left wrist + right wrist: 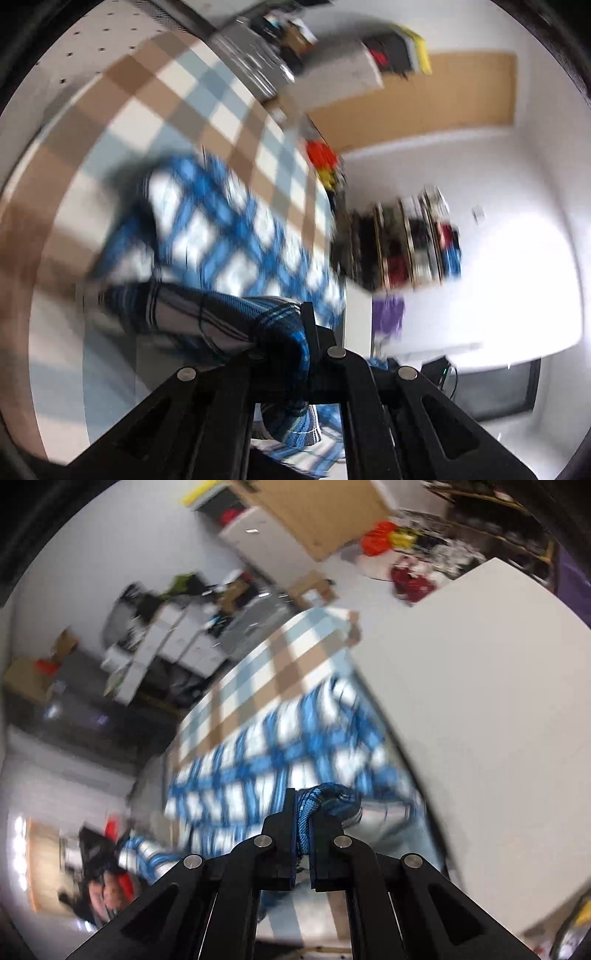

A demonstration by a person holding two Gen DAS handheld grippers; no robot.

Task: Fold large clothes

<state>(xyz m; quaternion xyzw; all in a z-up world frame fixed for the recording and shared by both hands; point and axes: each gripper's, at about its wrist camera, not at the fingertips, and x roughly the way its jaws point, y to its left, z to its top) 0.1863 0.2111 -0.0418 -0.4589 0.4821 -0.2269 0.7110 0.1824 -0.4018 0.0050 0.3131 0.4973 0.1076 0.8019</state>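
Both clamped: left tool (286, 343) and right tool (303, 825) each pinch a bunched edge of the blue plaid shirt (280, 746), draped over the checked desk (280, 657). Thin bites, fabric could slip, spoiling the fold.

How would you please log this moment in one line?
left gripper: shut on plaid shirt | right gripper: shut on plaid shirt | checked tablecloth beneath

Soft woven cloth, blue-and-white check: shirt (207, 236). Matt black plastic with bright metal pins: left gripper (291, 343), right gripper (304, 834). Smooth checked cloth, tan and pale blue: cover (155, 96), upper left. Smooth matt white: board (480, 701), right.
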